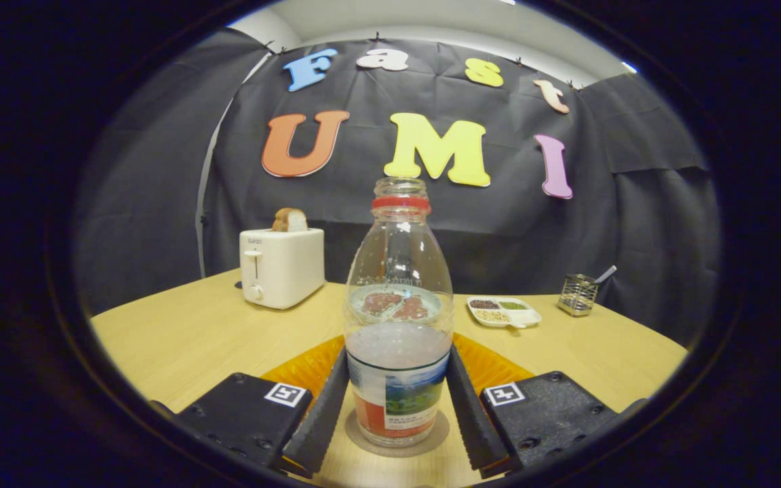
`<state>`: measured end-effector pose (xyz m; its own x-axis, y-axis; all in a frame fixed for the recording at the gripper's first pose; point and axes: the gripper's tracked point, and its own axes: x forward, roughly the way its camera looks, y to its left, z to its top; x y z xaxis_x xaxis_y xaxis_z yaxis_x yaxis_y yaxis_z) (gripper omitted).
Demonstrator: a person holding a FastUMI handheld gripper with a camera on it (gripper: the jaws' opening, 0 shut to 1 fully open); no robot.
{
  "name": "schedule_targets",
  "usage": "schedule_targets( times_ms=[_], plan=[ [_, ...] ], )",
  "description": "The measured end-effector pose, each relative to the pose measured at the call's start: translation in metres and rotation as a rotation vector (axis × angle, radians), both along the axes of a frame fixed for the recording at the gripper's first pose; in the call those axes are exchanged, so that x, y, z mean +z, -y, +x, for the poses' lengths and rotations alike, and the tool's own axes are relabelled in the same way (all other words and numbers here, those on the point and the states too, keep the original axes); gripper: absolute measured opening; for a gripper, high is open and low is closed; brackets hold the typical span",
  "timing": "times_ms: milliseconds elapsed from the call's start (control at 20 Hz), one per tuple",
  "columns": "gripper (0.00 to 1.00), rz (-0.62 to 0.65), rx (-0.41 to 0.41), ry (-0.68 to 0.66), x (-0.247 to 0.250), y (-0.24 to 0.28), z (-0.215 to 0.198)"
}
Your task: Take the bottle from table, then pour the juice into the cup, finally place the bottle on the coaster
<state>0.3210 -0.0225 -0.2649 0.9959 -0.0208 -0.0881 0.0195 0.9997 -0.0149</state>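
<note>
A clear plastic bottle (pixel 398 285) with a red neck ring and no cap stands upright on a round brown coaster (pixel 433 442) on the wooden table. A little pale juice remains in it, level with the top of its label. My gripper (pixel 398 357) holds the bottle between its fingers, and both fingertips (pixel 336 379) press against the bottle's sides at label height. Behind the bottle lies a ribbed orange mat or plate (pixel 299 371), mostly hidden by the bottle and the fingers.
A white toaster (pixel 281 266) with a slice of bread in it stands at the back left of the table (pixel 180 332). At the back right are a white divided dish (pixel 504 312) of grains and a wire holder (pixel 577 294) with a utensil.
</note>
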Motion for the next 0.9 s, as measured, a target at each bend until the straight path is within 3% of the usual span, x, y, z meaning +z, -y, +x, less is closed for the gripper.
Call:
schedule_targets(
  times_ms=[550, 900],
  plan=[
    [0.96, -0.001, -0.001, -0.003, 0.005, 0.0, -0.011],
    [0.99, 0.03, -0.002, 0.023, 0.052, 0.011, -0.03]
  ],
)
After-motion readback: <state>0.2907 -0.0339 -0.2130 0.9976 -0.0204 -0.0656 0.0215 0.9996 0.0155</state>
